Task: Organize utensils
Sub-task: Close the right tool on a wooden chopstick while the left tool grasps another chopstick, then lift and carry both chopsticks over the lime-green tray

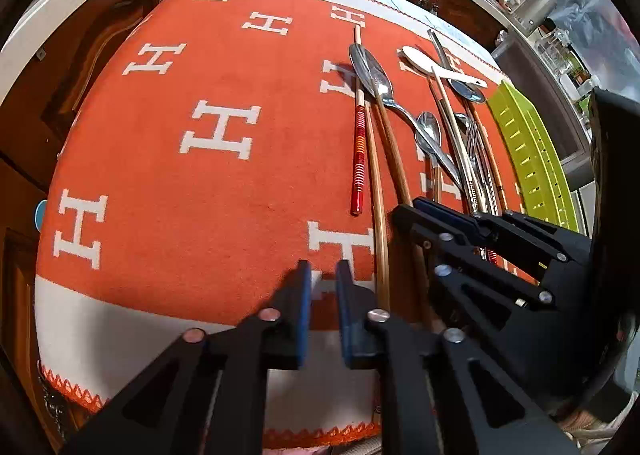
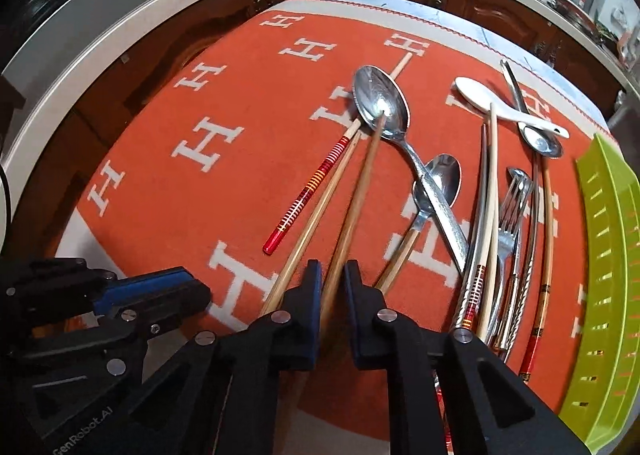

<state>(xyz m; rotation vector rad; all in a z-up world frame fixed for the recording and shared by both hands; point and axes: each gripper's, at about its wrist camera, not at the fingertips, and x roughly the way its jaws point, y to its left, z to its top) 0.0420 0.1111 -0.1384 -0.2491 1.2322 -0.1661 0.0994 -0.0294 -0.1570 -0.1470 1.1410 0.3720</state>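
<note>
Several utensils lie on an orange cloth (image 2: 168, 191) with white H marks. My right gripper (image 2: 333, 271) is shut on the near end of a brown chopstick (image 2: 354, 203), whose tip rests in a large steel spoon (image 2: 382, 103). Beside it lie a bamboo chopstick (image 2: 316, 223) and a red striped chopstick (image 2: 304, 195). In the left wrist view my left gripper (image 1: 325, 275) stands slightly open over bare cloth left of the bamboo chopstick (image 1: 376, 183), with nothing between its pads. The right gripper (image 1: 412, 209) shows there on the brown chopstick (image 1: 394, 159).
A lime green slotted tray (image 2: 604, 255) lies along the cloth's right edge. Left of it is a heap with a small spoon (image 2: 440, 175), a fork (image 2: 514, 207), a white ceramic spoon (image 2: 480, 95) and more chopsticks. Wooden cabinets and a countertop ring the table.
</note>
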